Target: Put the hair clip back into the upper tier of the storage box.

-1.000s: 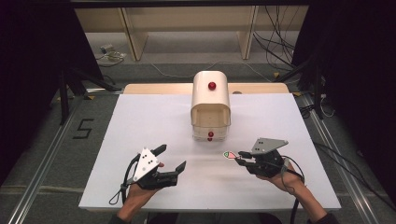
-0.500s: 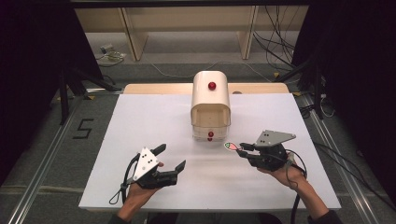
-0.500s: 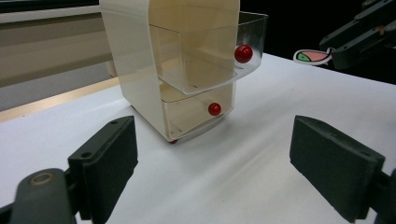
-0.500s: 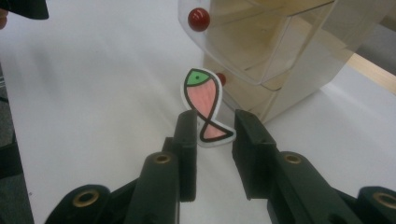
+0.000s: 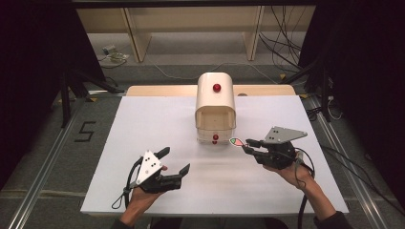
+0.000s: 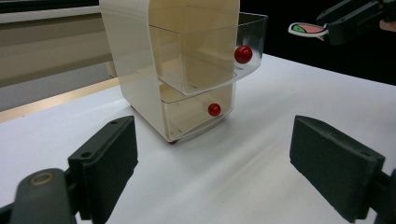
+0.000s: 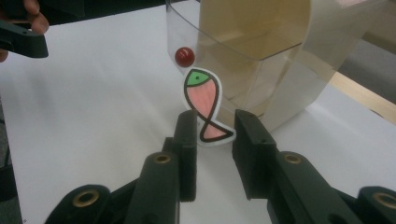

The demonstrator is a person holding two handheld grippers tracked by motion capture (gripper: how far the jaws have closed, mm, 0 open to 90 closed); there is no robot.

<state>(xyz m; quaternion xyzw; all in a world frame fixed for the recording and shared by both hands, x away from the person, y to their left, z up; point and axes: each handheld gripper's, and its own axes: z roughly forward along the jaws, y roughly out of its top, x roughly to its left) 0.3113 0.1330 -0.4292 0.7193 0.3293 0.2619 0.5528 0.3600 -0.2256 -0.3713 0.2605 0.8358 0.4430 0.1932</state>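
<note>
High view, drawer unit: a cream two-drawer unit [image 5: 215, 109] stands at the far middle of the white table [image 5: 143, 119]; a red knob sits on its top, and its upper clear drawer [image 5: 215, 121] is pulled out toward the person.
High view, right gripper: the right gripper [image 5: 249, 145] hangs just right of the unit's front, holding a small fish-shaped card [image 5: 235, 141] at its tips; the card is too small here to read beyond green and pink.
High view, left gripper: the left gripper [image 5: 174, 161] rests well in front of the unit and to its left, jaws spread with nothing between them.
High view, cut off: the person's forearms run out at the bottom edge.
Left gripper view: both black jaws stand wide apart over bare table, the unit [image 6: 173, 65] straight ahead, its lower drawer [image 6: 198, 112] pushed in; right of the unit, the fish card [image 6: 306, 29] juts from the other gripper, itself cut by the frame's edge.
Right gripper view: the right gripper [image 7: 212, 135] clamps the card's [image 7: 204, 102] tail, green head up, just in front of the pulled-out drawer's [image 7: 233, 51] clear wall; how deep the tail sits between the jaws is hidden.
</note>
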